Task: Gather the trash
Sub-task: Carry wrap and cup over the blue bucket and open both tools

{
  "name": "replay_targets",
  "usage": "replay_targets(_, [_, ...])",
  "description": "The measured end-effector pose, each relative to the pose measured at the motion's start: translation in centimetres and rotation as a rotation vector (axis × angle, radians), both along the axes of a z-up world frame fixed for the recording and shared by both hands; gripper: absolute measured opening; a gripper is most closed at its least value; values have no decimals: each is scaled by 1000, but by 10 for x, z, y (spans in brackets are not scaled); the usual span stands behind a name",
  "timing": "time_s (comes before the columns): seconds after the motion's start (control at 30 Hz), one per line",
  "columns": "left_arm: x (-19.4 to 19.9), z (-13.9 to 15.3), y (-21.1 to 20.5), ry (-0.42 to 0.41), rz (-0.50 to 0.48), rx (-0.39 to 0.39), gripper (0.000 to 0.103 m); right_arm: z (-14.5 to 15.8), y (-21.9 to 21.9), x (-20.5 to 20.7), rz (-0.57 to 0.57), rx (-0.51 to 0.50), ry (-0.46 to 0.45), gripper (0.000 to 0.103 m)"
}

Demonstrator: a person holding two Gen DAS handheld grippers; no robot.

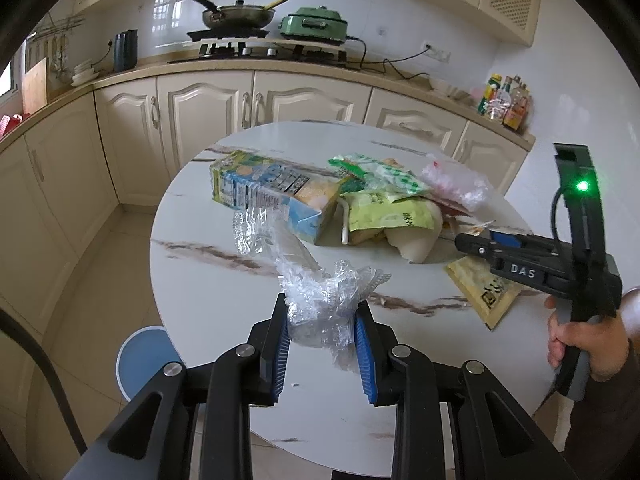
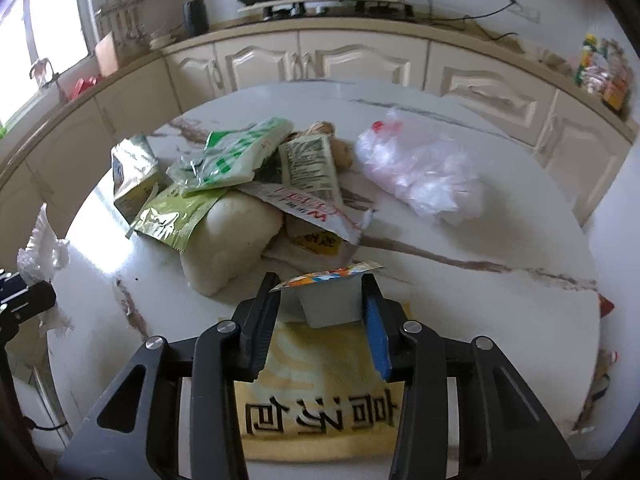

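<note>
My left gripper (image 1: 322, 320) is shut on a crumpled clear plastic wrap (image 1: 320, 292) and holds it above the round marble table (image 1: 200, 304). My right gripper (image 2: 322, 300) is shut on a small white plastic cup (image 2: 330, 302) with a peeled foil lid, above a yellow packet (image 2: 320, 396). The right gripper also shows in the left wrist view (image 1: 472, 242). A trash pile lies mid-table: a juice carton (image 1: 272, 196), green wrappers (image 2: 236, 156), a white lump (image 2: 228, 236) and a clear plastic bag (image 2: 420, 176).
A blue round bin (image 1: 148, 360) stands on the floor left of the table. Cream cabinets (image 1: 208, 108) and a counter with a stove and pan (image 1: 236, 16) run behind. Bottles (image 1: 506, 102) stand at the counter's right end.
</note>
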State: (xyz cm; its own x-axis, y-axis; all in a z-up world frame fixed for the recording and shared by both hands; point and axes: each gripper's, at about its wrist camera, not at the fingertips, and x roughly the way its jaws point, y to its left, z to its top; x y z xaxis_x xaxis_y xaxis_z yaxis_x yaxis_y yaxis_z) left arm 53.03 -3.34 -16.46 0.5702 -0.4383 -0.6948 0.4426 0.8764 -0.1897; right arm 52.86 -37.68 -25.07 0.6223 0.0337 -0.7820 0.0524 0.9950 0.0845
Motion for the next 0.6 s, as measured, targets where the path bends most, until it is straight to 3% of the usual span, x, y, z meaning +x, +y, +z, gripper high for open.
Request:
replay_targets(0.13, [-2,8,16,-26,28,-19,26,31,19,-21,14,-9,-77,38])
replay_targets(0.33, [-2,17,77,-57,146,-29,26,74,118,-25,241,84,-196,38])
replay_targets(0.43, [4,15,120,-58,259,7,26,80,184,-9,381,111,-215,38])
replay_targets(0.6, [27,-4,178,-36,428,107,26,65,273,23,502,121,-203,38])
